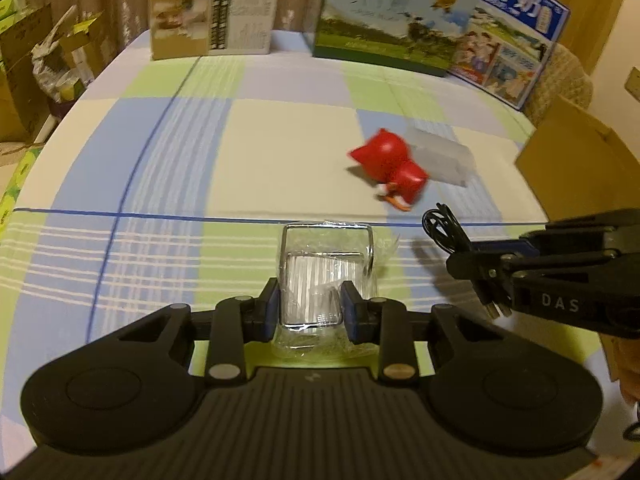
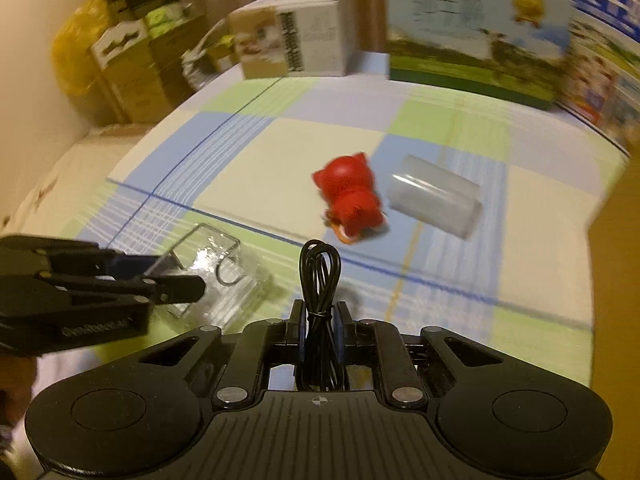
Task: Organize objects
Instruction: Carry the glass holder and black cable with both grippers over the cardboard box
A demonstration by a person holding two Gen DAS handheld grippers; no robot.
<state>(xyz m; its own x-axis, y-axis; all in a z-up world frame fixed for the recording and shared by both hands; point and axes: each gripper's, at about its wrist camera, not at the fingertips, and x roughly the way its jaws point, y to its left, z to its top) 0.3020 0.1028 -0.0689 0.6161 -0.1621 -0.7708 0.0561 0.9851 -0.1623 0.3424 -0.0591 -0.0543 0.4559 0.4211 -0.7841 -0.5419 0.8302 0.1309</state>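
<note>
My left gripper (image 1: pixel 309 306) is shut on a clear plastic box (image 1: pixel 326 264) wrapped in film, held low over the checked cloth; the box also shows in the right wrist view (image 2: pixel 224 276). My right gripper (image 2: pixel 319 312) is shut on a coiled black cable (image 2: pixel 320 276), whose loop also shows in the left wrist view (image 1: pixel 442 226). A red toy figure (image 1: pixel 390 168) lies on its side mid-table, also in the right wrist view (image 2: pixel 352 200). A translucent plastic container (image 1: pixel 444 156) lies just right of it, also in the right wrist view (image 2: pixel 434 200).
A white and brown carton (image 1: pixel 212 16) and two printed milk cartons (image 1: pixel 392 20) stand along the far edge. A brown cardboard box (image 1: pixel 576 152) sits at the right edge. Stacked cartons and bags (image 1: pixel 44 60) crowd the floor to the left.
</note>
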